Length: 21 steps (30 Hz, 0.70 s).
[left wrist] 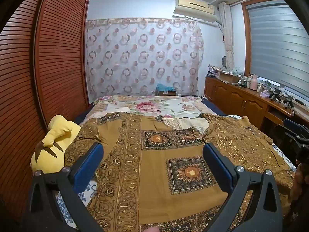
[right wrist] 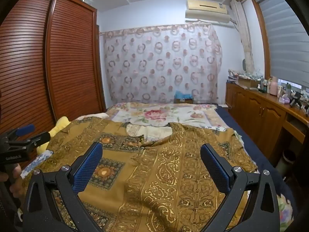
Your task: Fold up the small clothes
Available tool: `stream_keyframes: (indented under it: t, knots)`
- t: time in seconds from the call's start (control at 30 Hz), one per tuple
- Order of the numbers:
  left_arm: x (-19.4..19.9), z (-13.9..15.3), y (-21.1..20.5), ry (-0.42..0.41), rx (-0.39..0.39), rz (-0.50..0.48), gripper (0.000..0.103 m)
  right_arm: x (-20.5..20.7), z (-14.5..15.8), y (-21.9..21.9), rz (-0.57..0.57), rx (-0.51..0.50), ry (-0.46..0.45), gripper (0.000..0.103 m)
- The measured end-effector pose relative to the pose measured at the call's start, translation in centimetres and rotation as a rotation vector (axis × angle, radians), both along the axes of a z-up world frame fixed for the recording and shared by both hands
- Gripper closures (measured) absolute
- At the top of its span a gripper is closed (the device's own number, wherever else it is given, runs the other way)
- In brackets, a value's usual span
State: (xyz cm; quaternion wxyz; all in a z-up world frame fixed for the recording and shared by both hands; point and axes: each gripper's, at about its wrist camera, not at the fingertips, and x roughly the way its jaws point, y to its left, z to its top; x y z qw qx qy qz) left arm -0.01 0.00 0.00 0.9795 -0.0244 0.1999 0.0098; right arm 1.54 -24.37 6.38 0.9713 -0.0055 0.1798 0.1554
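A mustard-brown garment (left wrist: pixel 154 154) with gold scrollwork and dark sunflower squares lies spread flat on the bed, neckline toward the far end. It also shows in the right wrist view (right wrist: pixel 164 170). My left gripper (left wrist: pixel 152 150) hovers over its left half, open and empty. My right gripper (right wrist: pixel 151 152) hovers over its right half, open and empty. The left gripper also shows at the left edge of the right wrist view (right wrist: pixel 29 133), and the right gripper at the right edge of the left wrist view (left wrist: pixel 295 129).
A floral bedspread (left wrist: pixel 154 106) covers the bed beyond the garment. A yellow plush toy (left wrist: pixel 54 145) lies at the bed's left edge beside the slatted wardrobe (left wrist: pixel 38 77). A wooden cabinet (left wrist: pixel 241 98) with bottles runs along the right wall under the window.
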Motion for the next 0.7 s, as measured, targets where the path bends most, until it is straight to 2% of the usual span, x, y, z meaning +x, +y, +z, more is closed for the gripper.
stream_keyframes:
  t: [0.7]
  knots:
    - [-0.39,0.44,-0.43,-0.009,0.008,0.000,0.000,0.11,-0.20,-0.08,-0.002,0.010,0.010,0.000]
